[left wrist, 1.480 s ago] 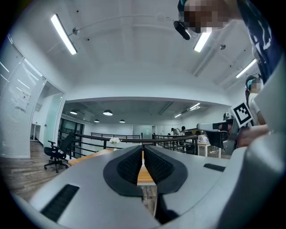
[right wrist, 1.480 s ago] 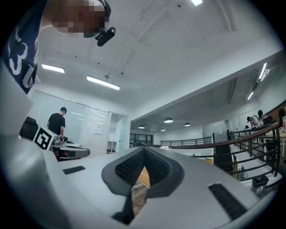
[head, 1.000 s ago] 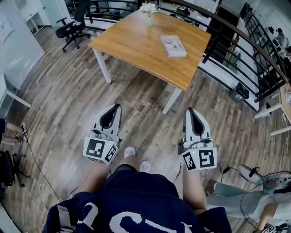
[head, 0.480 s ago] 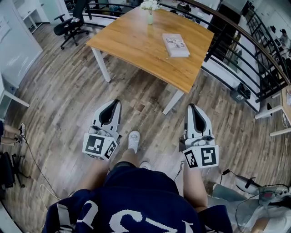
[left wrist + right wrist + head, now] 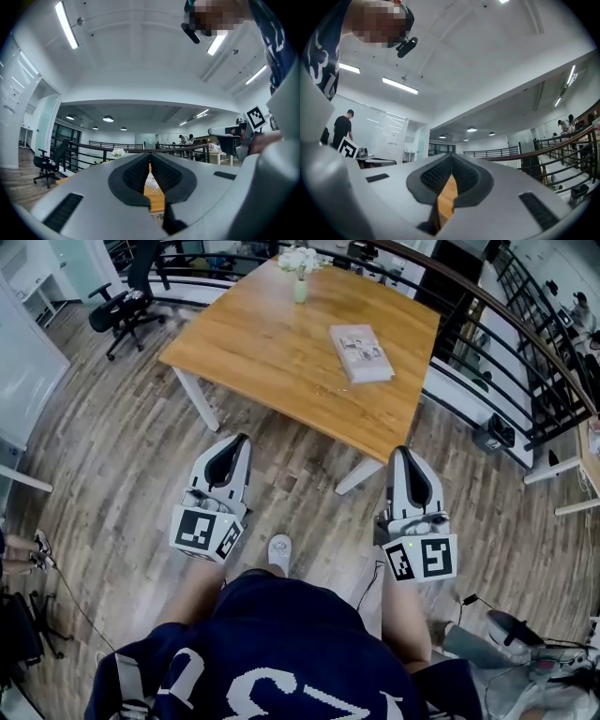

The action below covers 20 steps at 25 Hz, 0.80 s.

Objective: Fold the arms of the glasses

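Note:
I cannot make out any glasses in these views. In the head view my left gripper [image 5: 239, 440] is held out level over the wooden floor, just short of the near edge of a wooden table [image 5: 272, 343]. My right gripper [image 5: 403, 451] is level beside it, close to the table's near corner. In the left gripper view the left gripper [image 5: 150, 161] has its pads together at the tips with nothing between them. The right gripper [image 5: 451, 164] looks the same in its own view, shut and empty.
On the table lie a book [image 5: 361, 340] and a vase of white flowers [image 5: 300, 263]. A black railing [image 5: 487, 334] runs behind the table and down the right side. An office chair [image 5: 117, 301] stands at the far left. My foot [image 5: 278, 549] is between the grippers.
I have walked towards the table, and both grippers now sit much nearer its front edge. Their jaws stay together throughout.

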Available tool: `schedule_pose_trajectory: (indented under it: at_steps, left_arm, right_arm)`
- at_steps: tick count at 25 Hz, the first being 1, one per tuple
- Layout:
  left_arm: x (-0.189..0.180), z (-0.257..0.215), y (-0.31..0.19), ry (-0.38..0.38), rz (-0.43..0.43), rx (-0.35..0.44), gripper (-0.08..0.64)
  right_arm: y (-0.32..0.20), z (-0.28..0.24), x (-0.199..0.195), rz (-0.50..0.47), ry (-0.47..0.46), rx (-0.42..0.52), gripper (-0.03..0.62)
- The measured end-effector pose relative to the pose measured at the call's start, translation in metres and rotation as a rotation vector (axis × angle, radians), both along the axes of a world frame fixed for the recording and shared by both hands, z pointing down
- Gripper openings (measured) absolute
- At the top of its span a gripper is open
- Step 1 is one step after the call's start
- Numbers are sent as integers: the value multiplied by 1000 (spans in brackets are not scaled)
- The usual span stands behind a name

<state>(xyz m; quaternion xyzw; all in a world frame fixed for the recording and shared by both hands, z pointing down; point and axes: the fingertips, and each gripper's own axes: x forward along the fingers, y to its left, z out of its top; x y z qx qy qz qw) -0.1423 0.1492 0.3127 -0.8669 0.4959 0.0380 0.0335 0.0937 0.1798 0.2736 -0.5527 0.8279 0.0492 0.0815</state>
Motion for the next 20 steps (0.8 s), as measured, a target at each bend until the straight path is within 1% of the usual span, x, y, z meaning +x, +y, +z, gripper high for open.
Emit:
schedule_pose_trajectory:
  at_steps: [6, 9, 12, 16, 20]
  left_arm:
    - [-8, -3, -59, 0, 56, 7, 26]
    - [-9, 4, -75, 3, 69, -13, 26]
    - [-7, 14, -91, 5, 76, -37, 26]
    - [-5, 22, -115, 10, 73, -59, 26]
    - [-9, 23, -146, 14, 30, -58, 26]
  right_arm:
    - [-46, 0, -18, 34, 8, -2, 26]
    - [-60, 7, -25, 35, 28, -21, 26]
    - [-76, 12, -20, 46, 20, -39, 26]
    - [-104, 17, -16, 40, 17, -58, 26]
    - [-145, 18, -17, 3, 14, -49, 26]
